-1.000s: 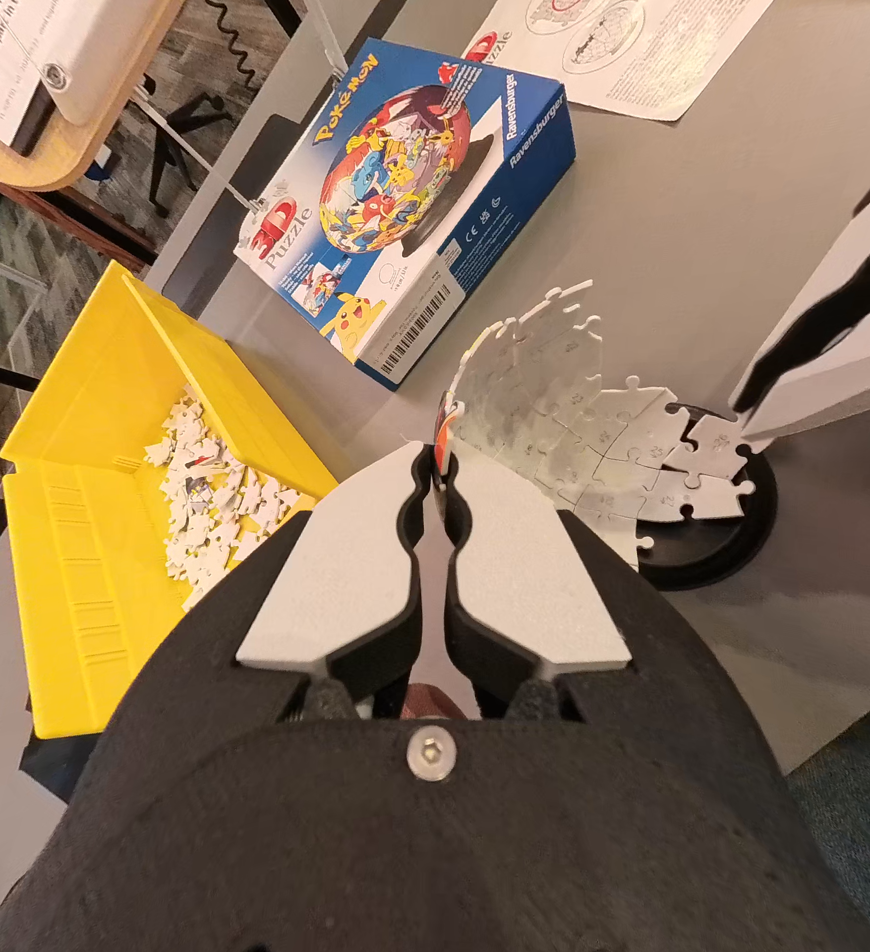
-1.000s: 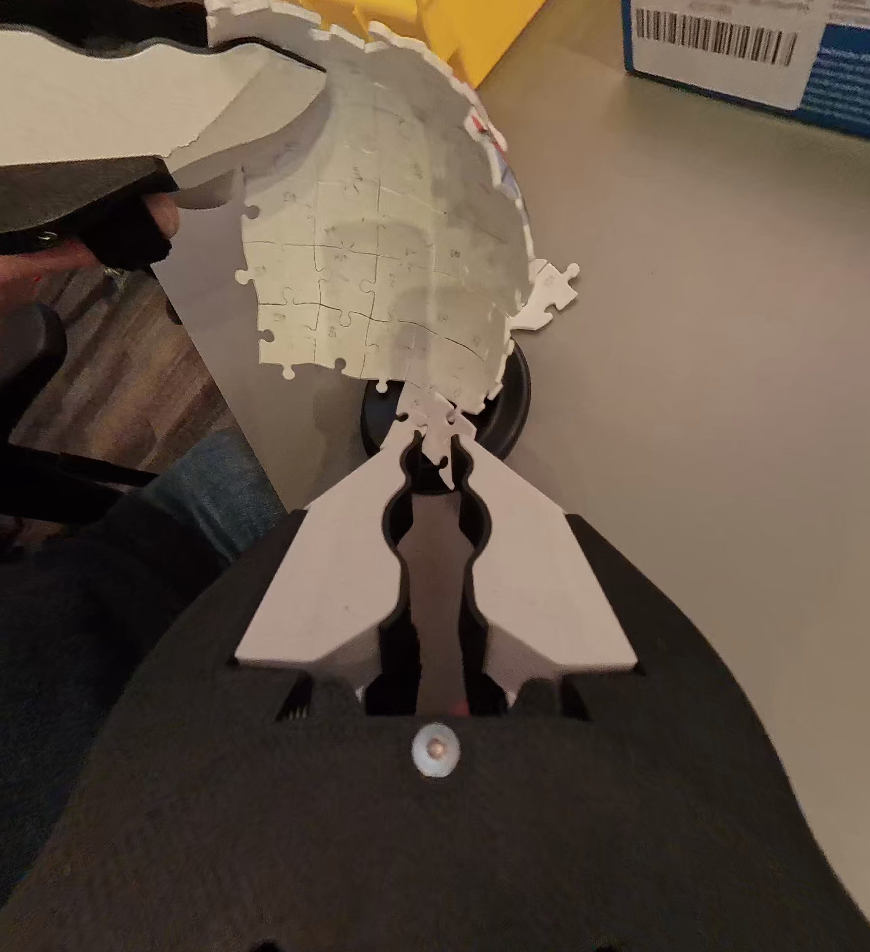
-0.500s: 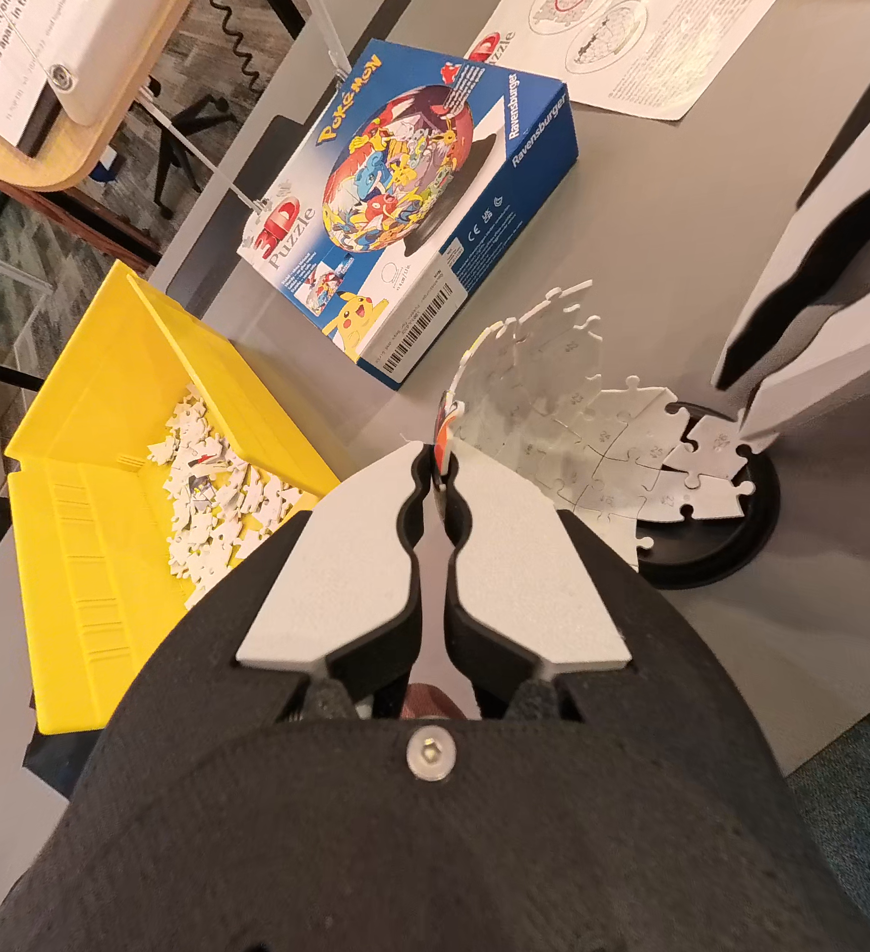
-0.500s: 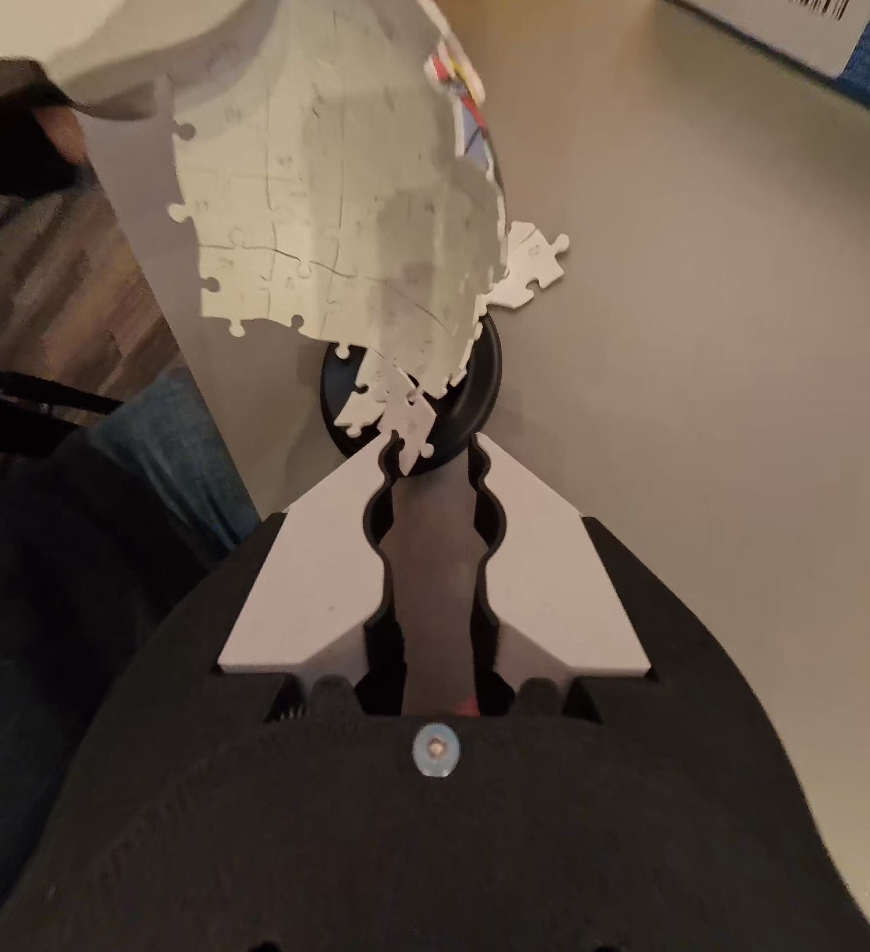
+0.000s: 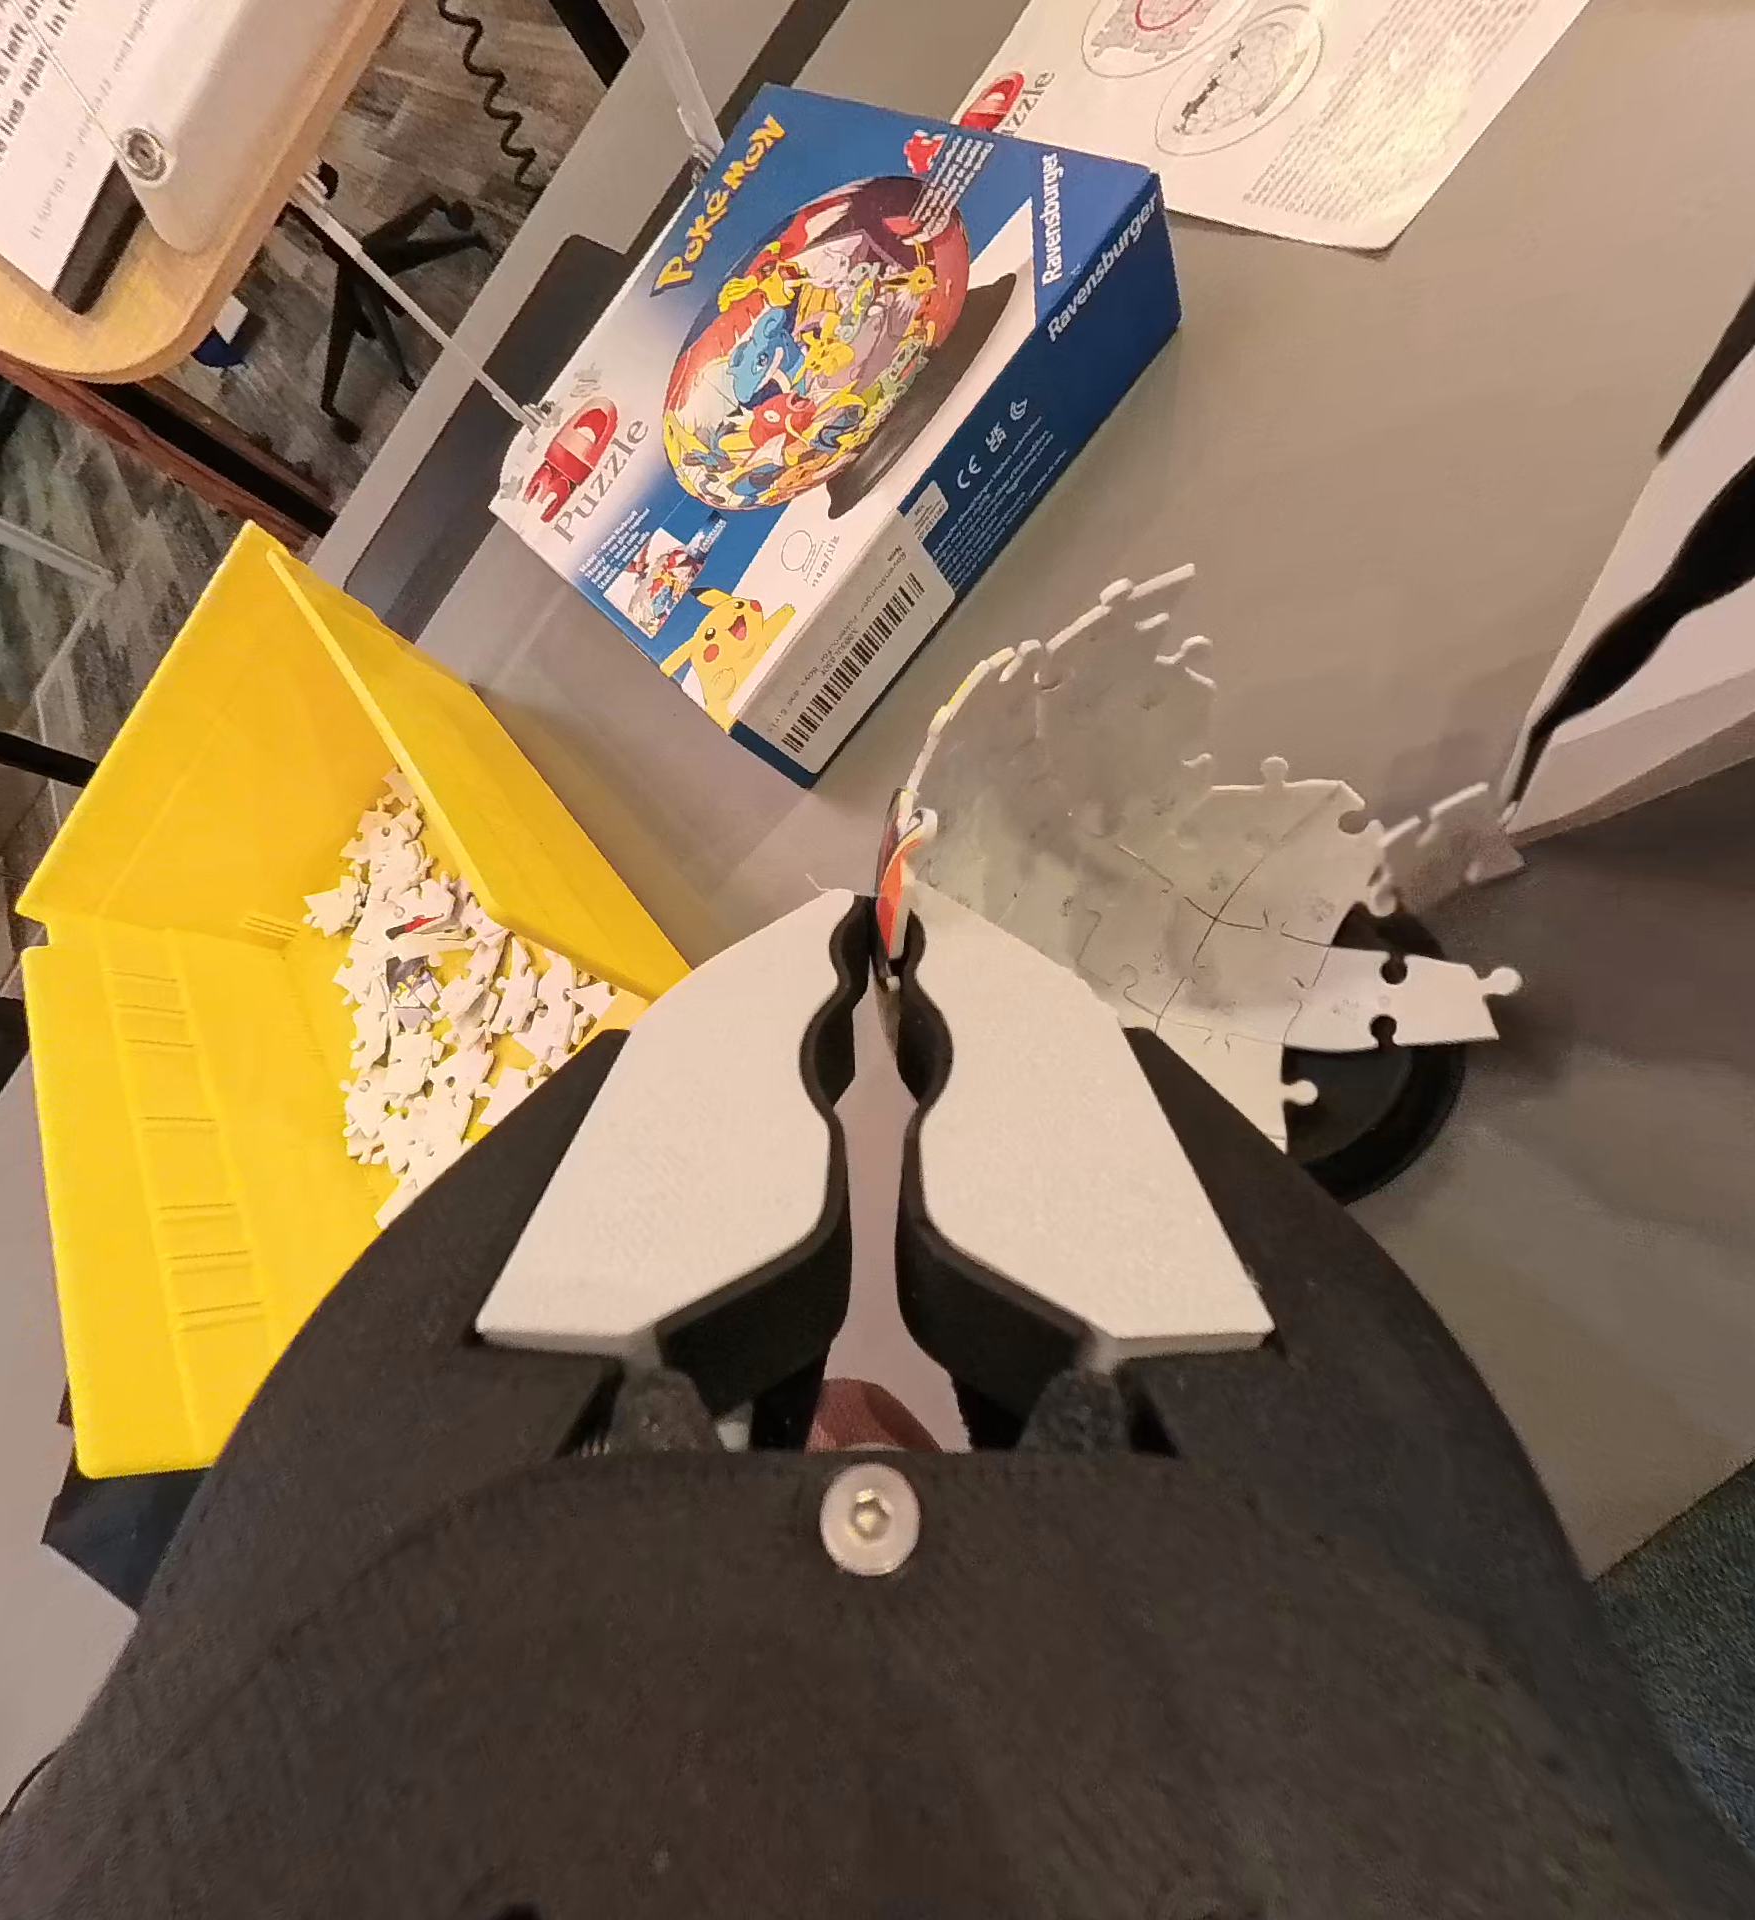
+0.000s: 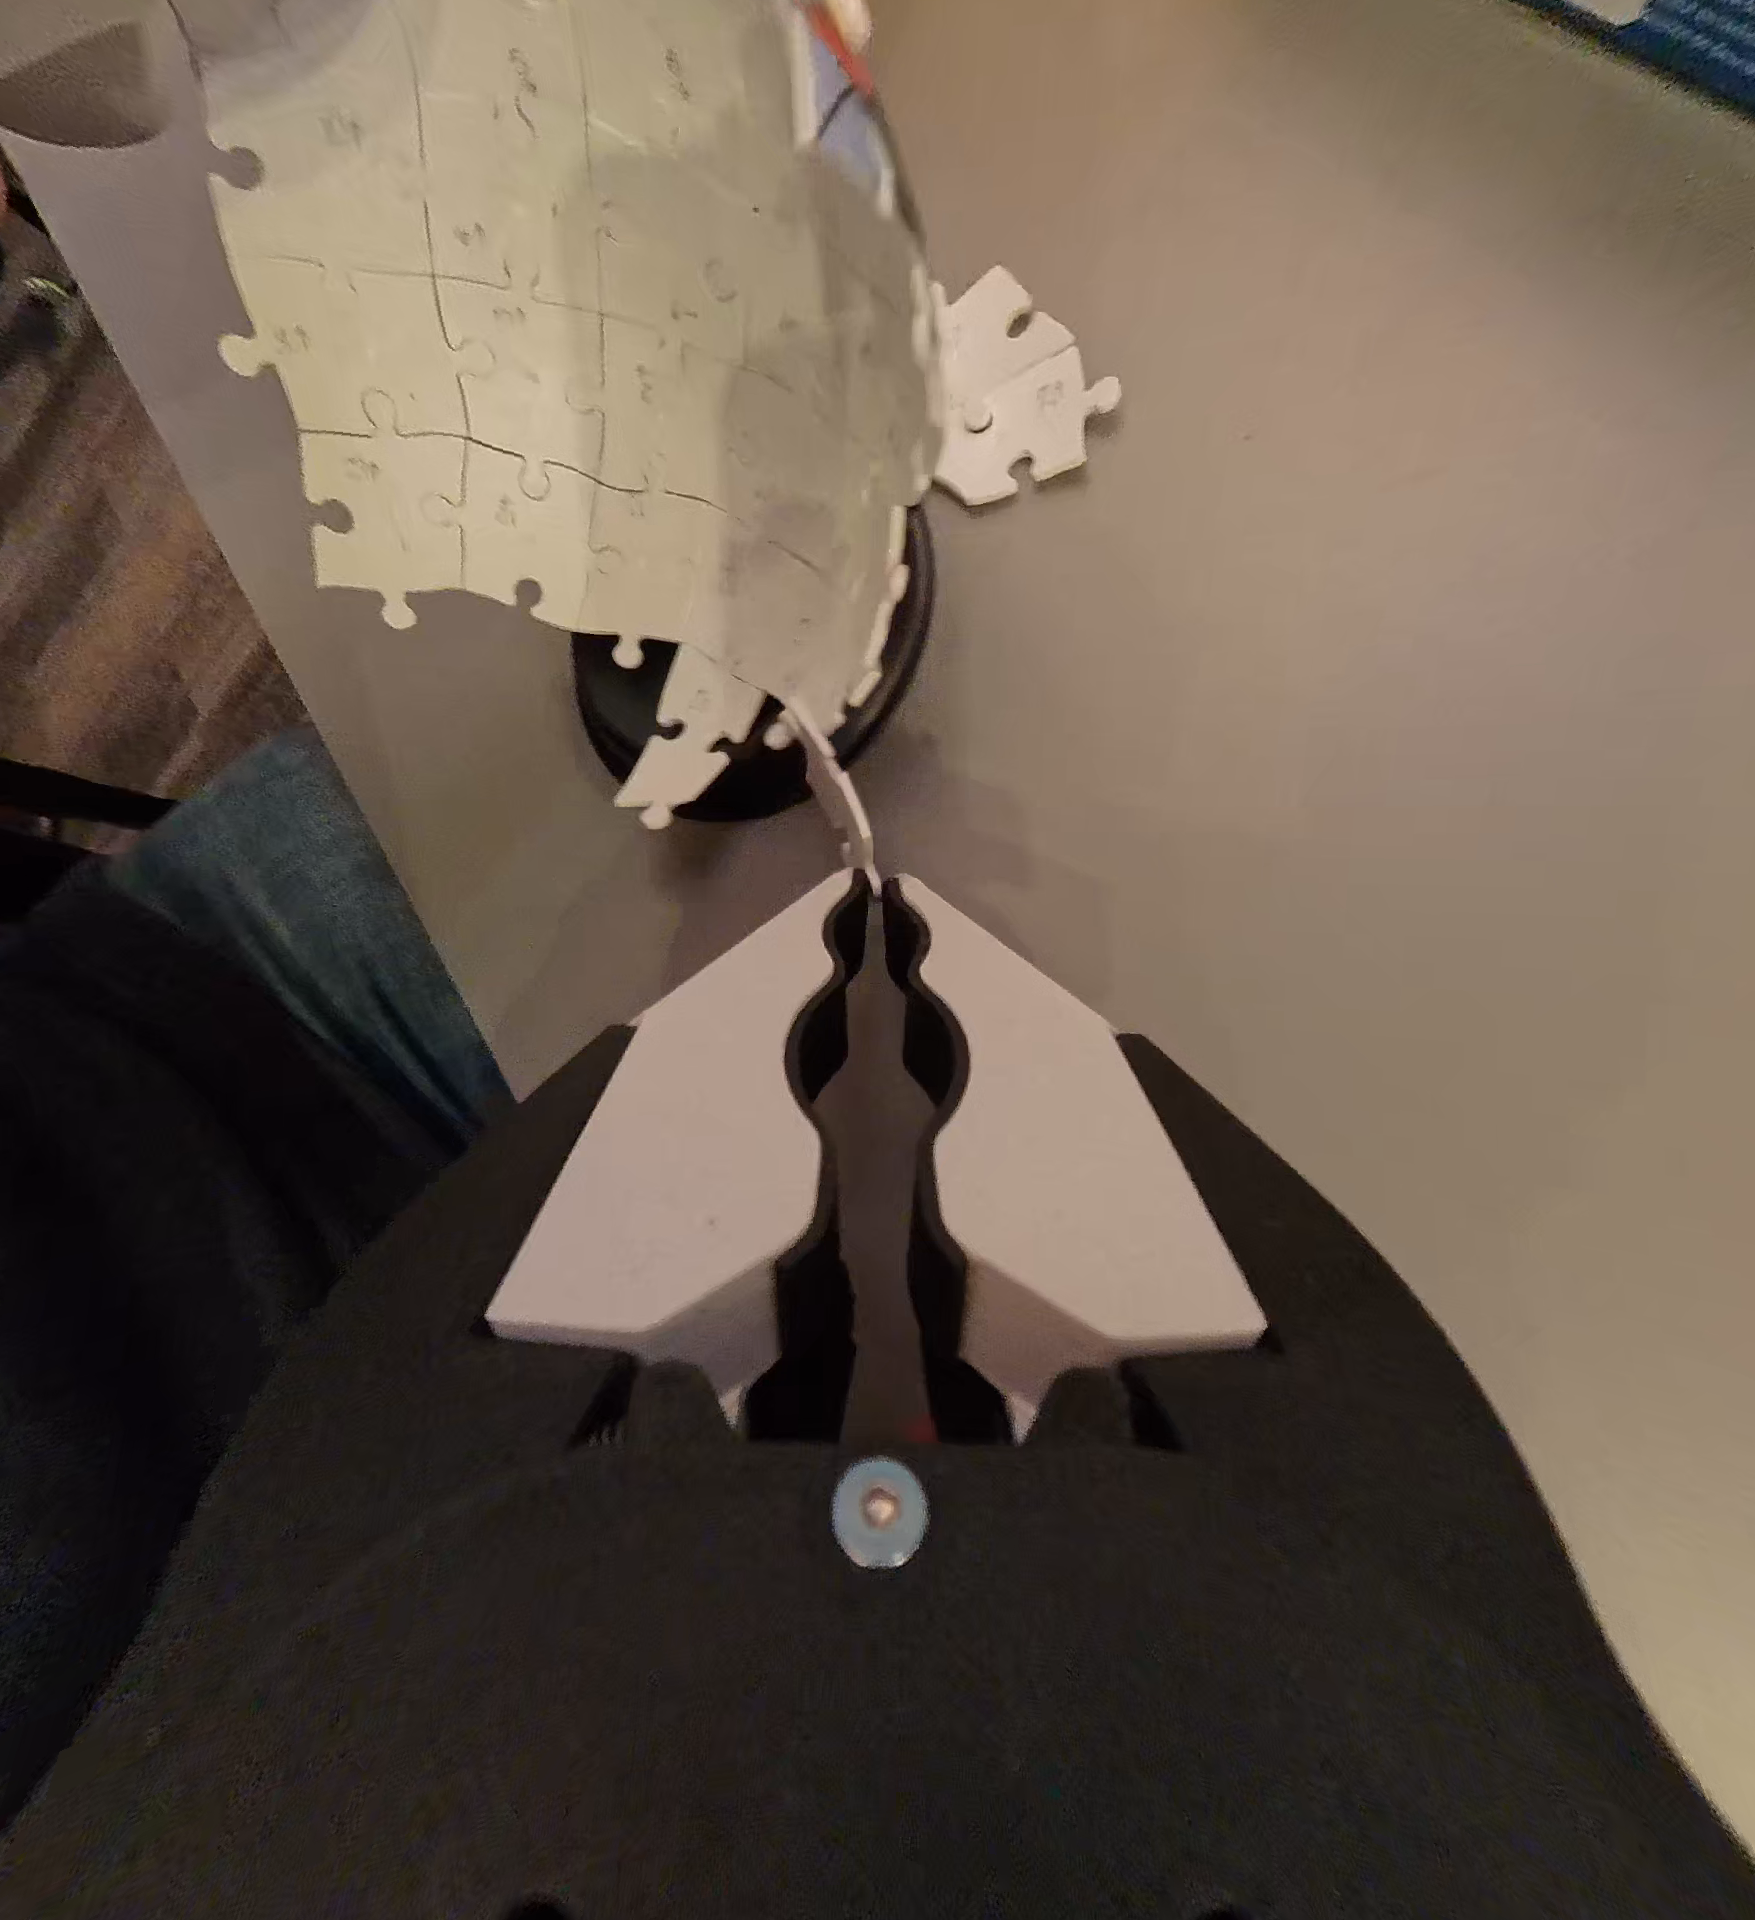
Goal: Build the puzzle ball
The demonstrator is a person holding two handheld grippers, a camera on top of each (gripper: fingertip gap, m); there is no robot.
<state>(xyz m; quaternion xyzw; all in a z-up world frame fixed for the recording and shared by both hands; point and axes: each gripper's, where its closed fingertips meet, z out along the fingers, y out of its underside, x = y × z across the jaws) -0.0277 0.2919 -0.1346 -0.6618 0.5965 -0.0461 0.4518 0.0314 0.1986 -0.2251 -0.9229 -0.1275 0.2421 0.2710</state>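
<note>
The left gripper has its jaws pinching the rim of the curved puzzle shell. The right gripper pinches a single white piece at the shell's lower edge, above the black stand. The shell sits near the counter edge at 9 o'clock. In the left view, a yellow bin of loose pieces lies at 9 o'clock, the puzzle box at 12.

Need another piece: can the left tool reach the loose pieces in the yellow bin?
Probably not now: left tool is shut on the puzzle shell edge, though the bin lies open.
</note>
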